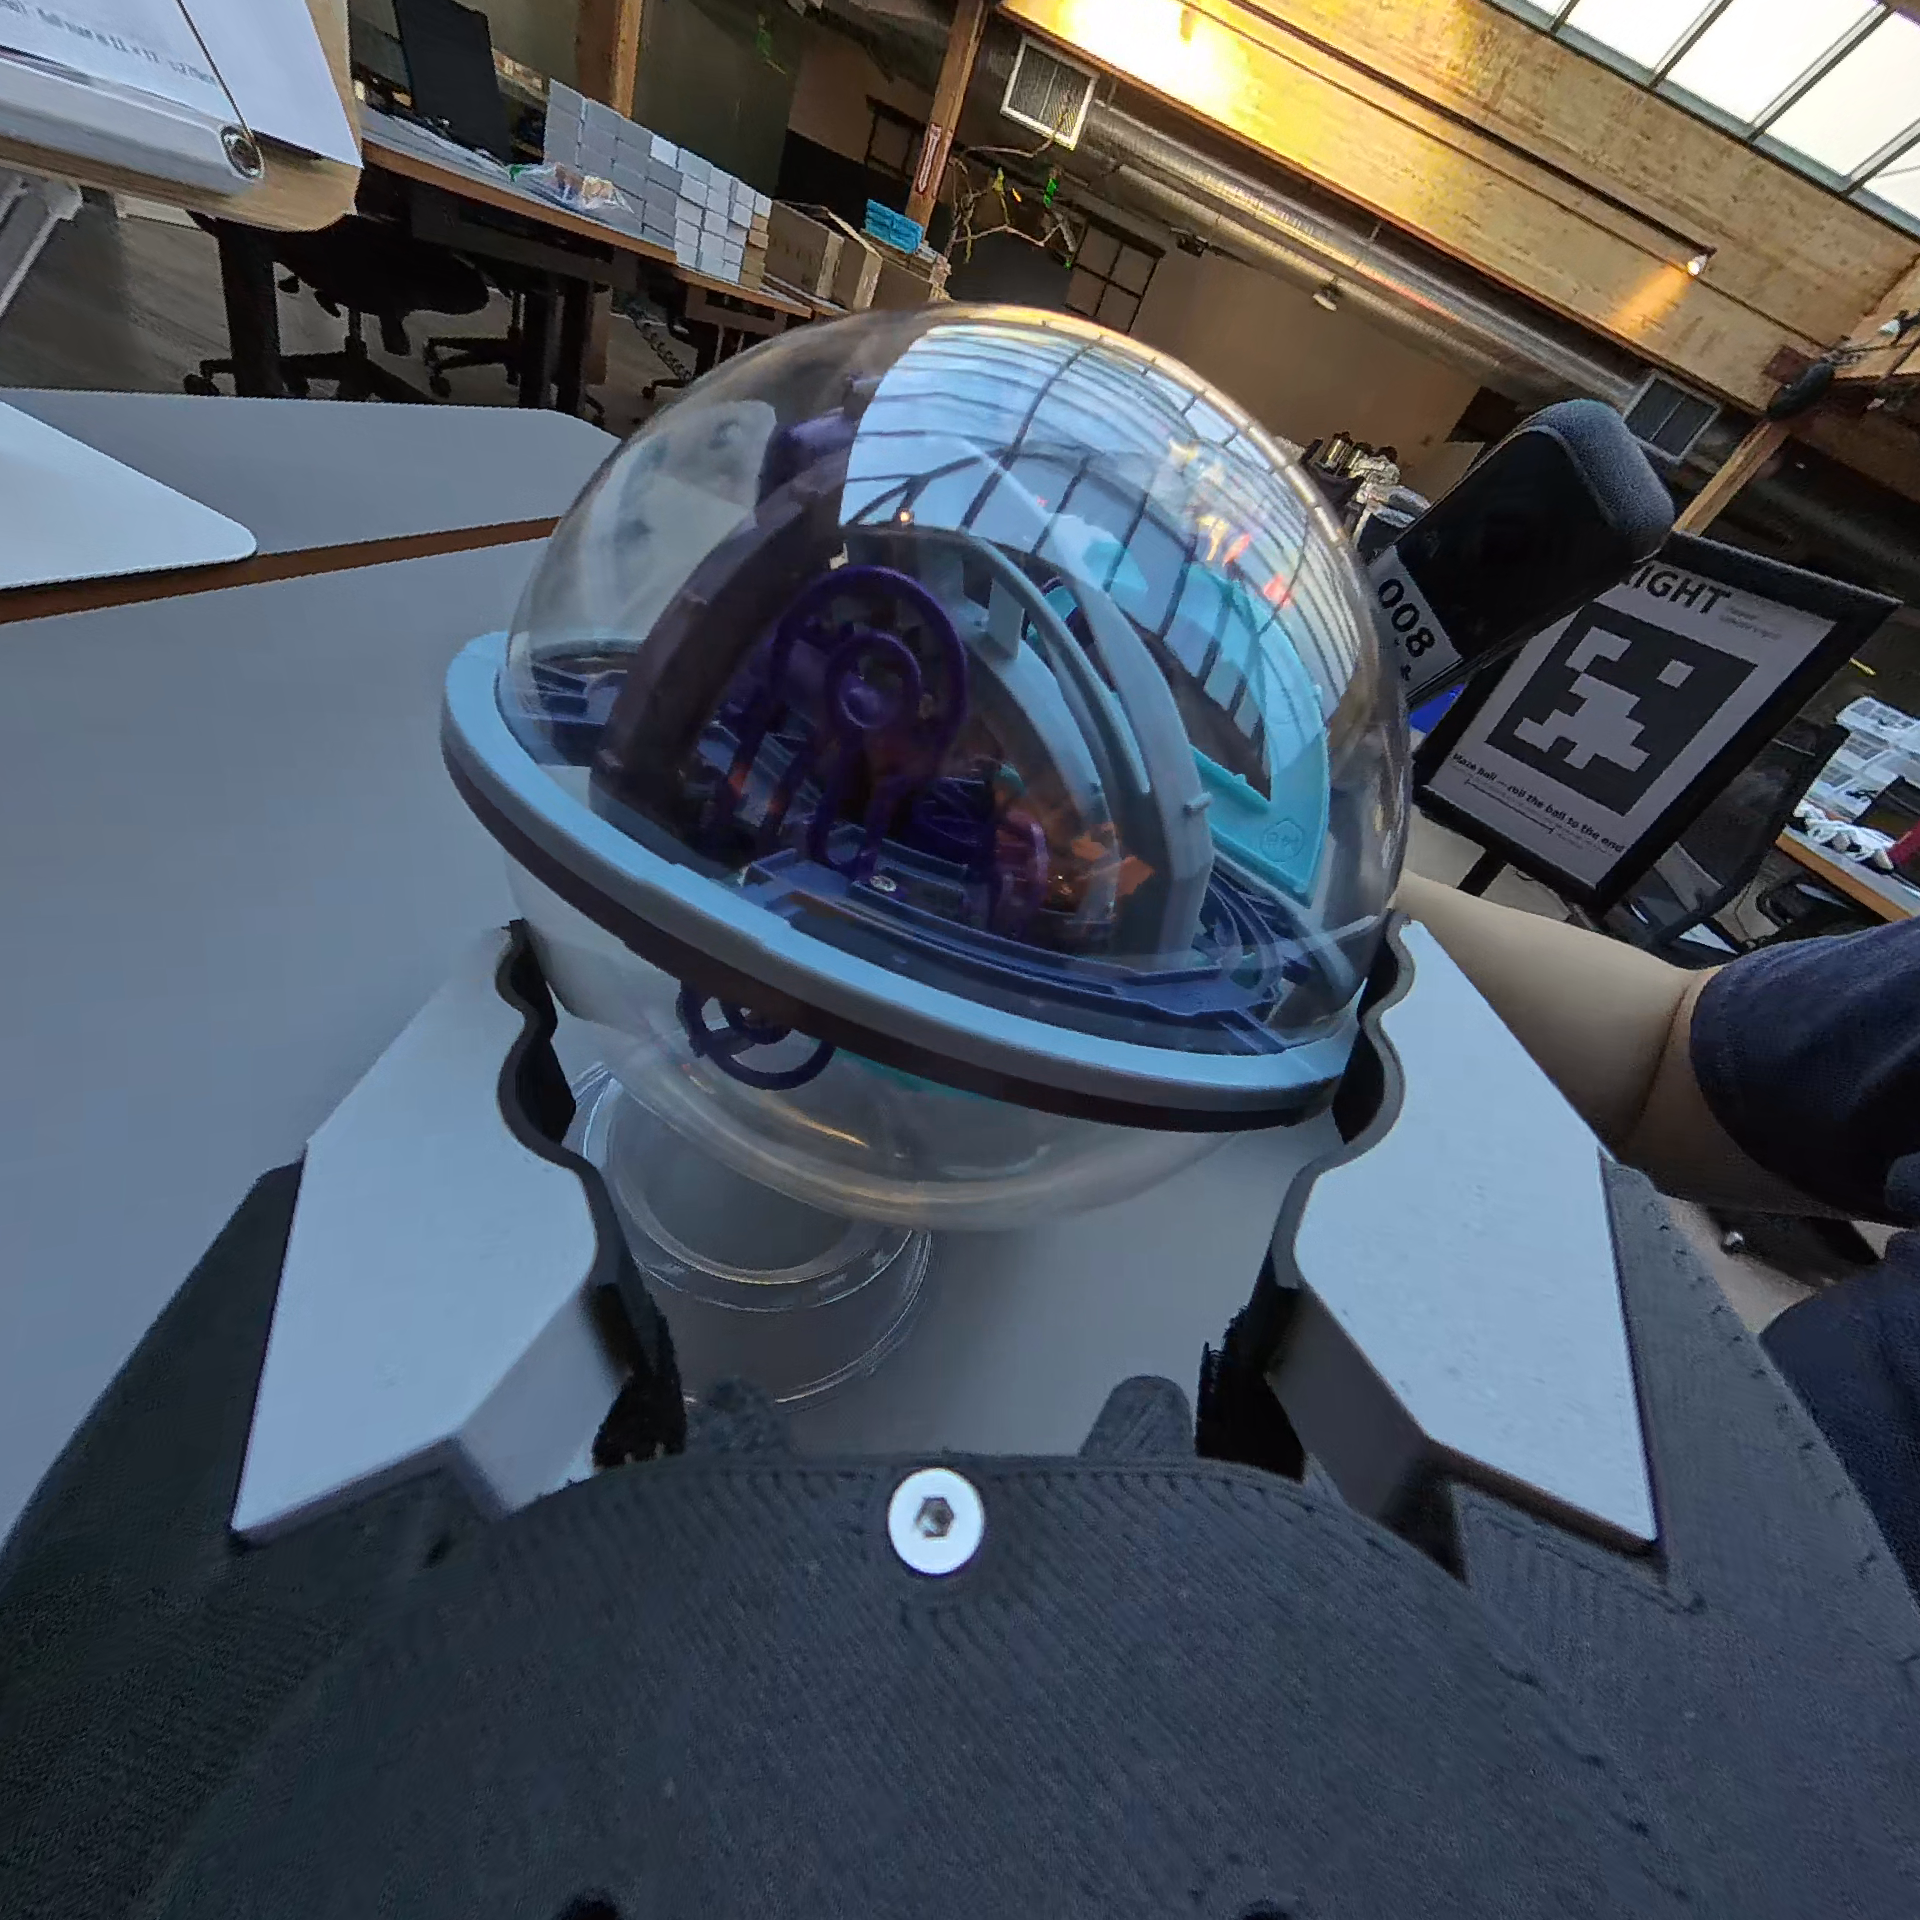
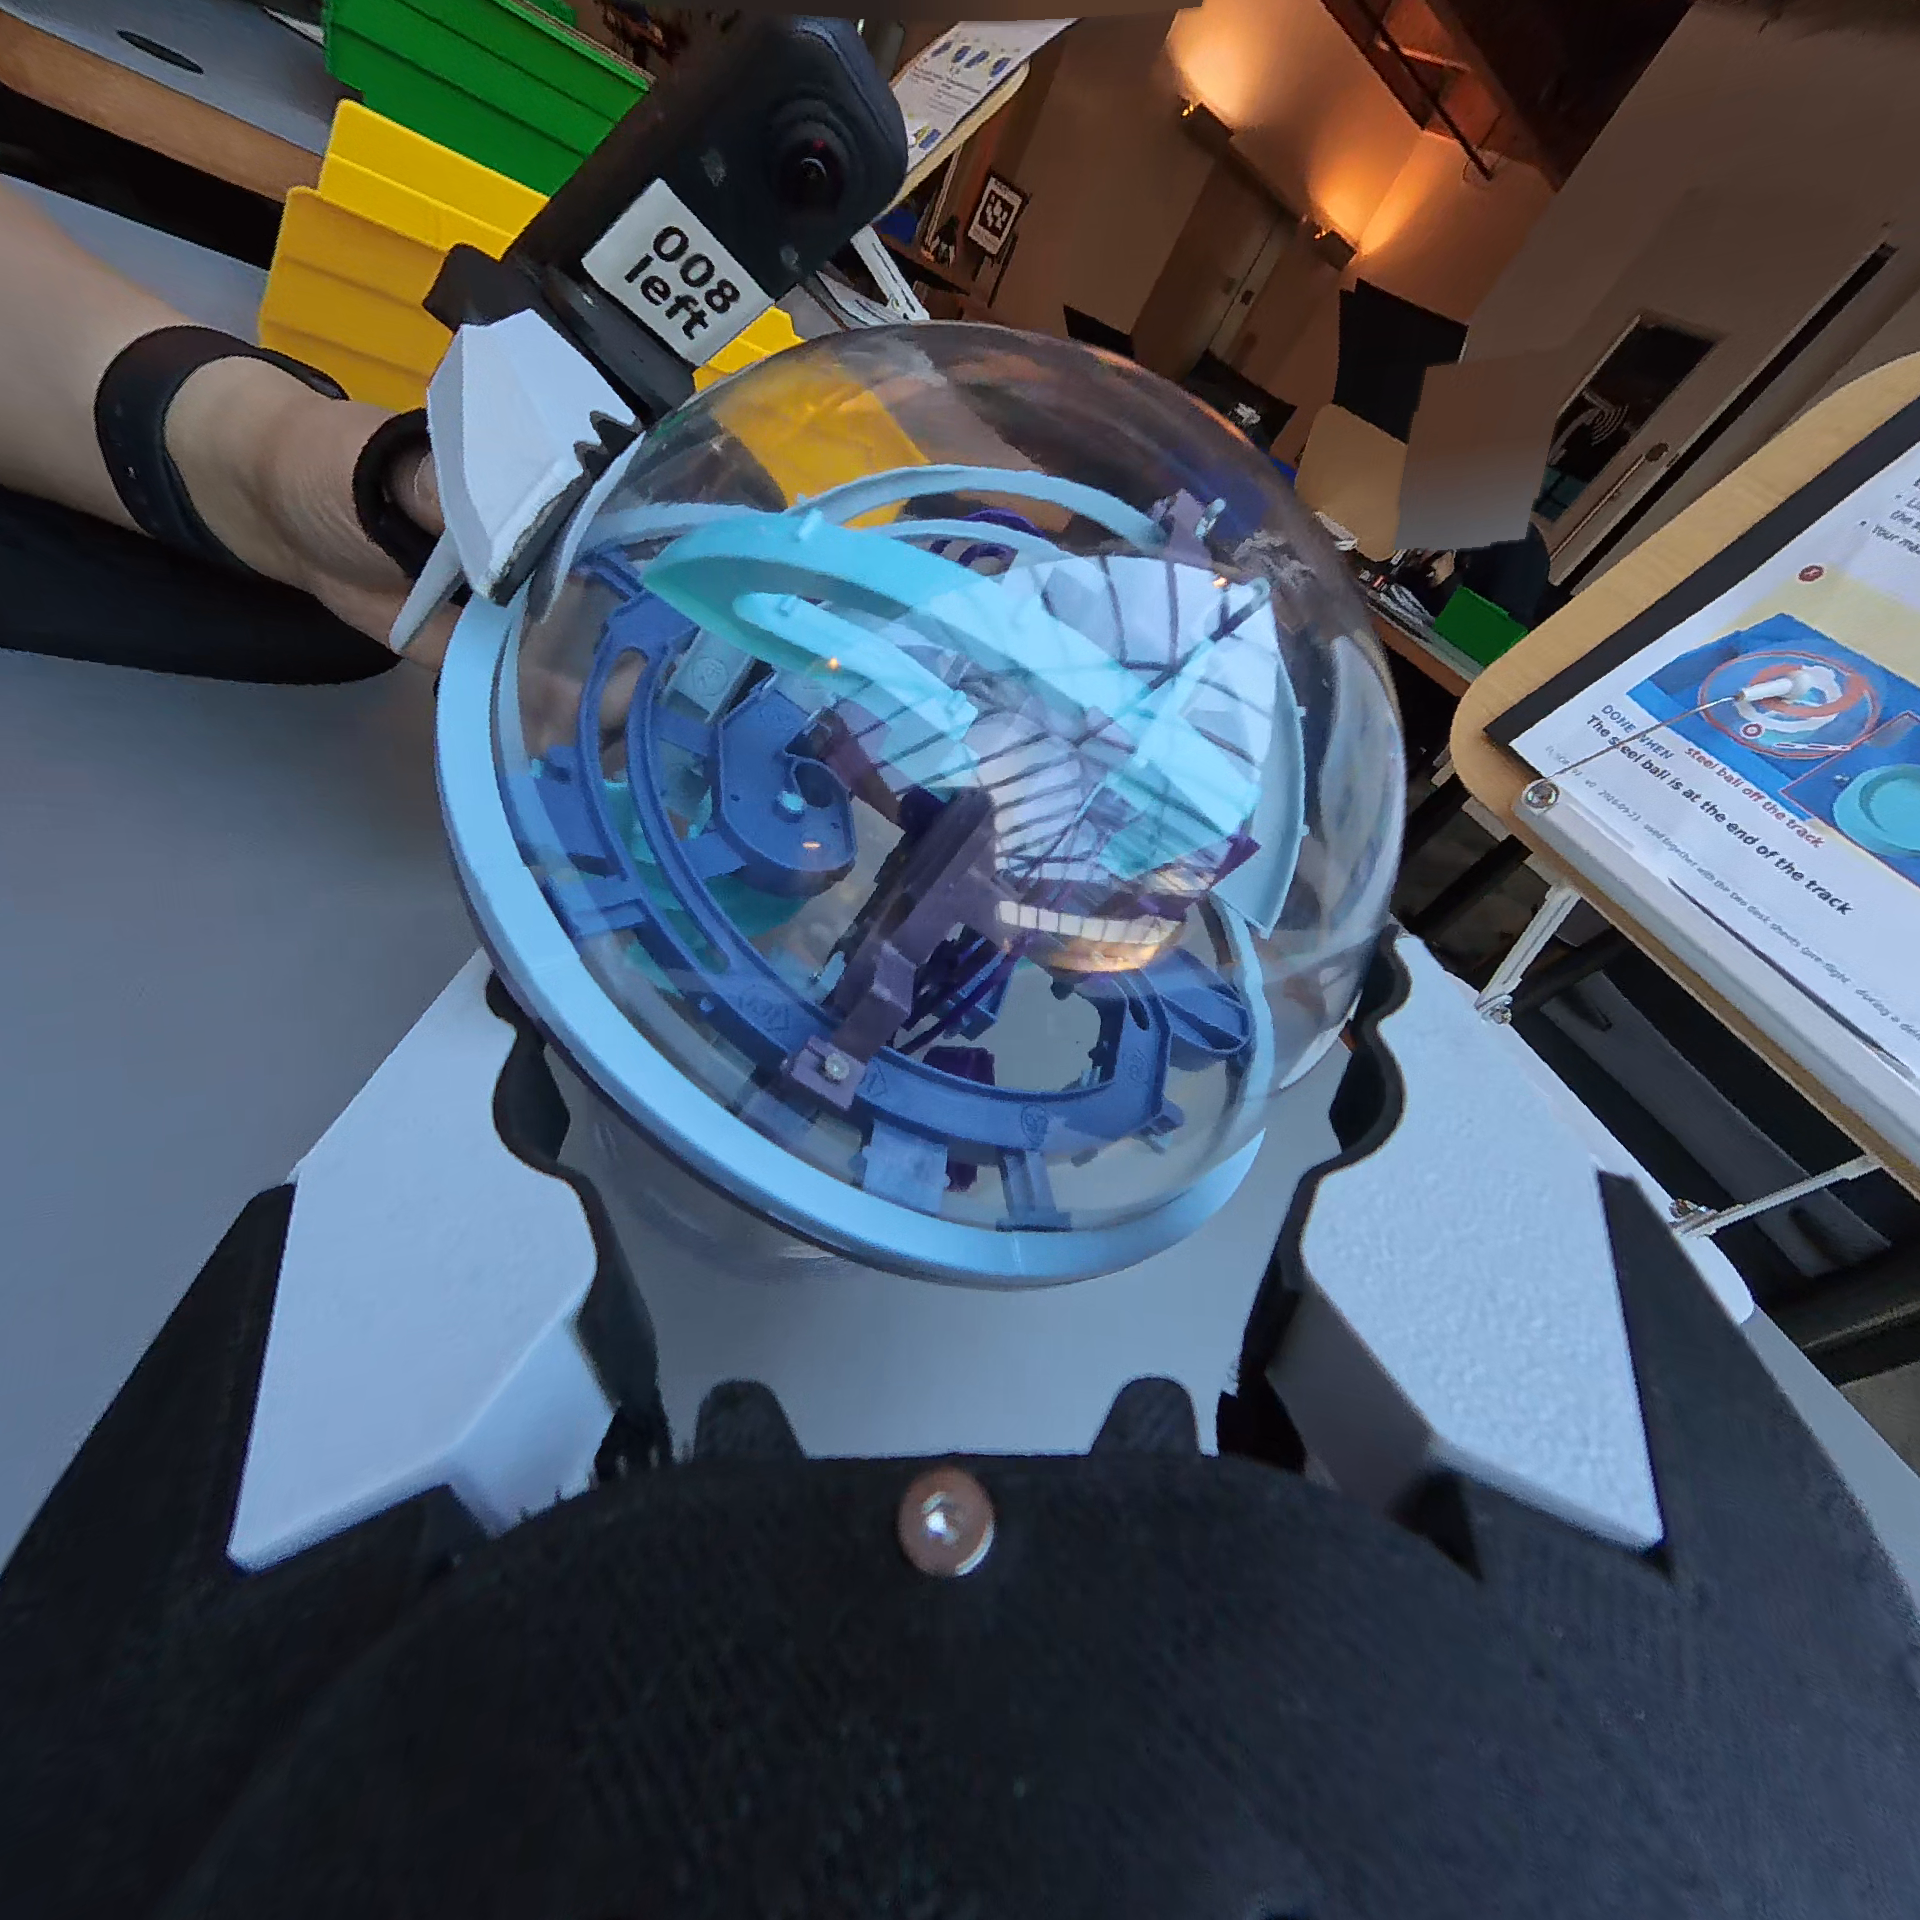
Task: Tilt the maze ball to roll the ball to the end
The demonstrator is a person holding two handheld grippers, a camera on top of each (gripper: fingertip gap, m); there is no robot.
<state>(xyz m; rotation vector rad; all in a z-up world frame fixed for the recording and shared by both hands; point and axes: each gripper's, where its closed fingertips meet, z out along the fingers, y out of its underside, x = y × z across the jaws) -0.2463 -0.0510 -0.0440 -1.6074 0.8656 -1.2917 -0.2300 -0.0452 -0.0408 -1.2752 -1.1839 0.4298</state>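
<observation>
The maze ball (image 1: 935, 748) is a clear sphere with a grey equator ring and blue, purple and teal tracks inside. It is tilted, its ring sloping down to the right. My left gripper (image 1: 956, 956) is shut on its lower half, one white finger on each side. A clear round stand (image 1: 758, 1288) sits on the table just under it. In the right wrist view the maze ball (image 2: 914, 790) is held the same way by my right gripper (image 2: 951, 987). The left gripper's fingers (image 2: 499, 488) touch the ball's far left side. A small shiny ball (image 2: 834, 1063) sits on a purple track piece.
The grey table (image 1: 208, 831) holds a white pad (image 1: 104, 499) at the left. A framed marker sign (image 1: 1621, 717) stands far right. An instruction board (image 2: 1714, 790) leans at the right. Yellow and green bins (image 2: 395, 208) stand behind a person's banded wrist (image 2: 208, 447).
</observation>
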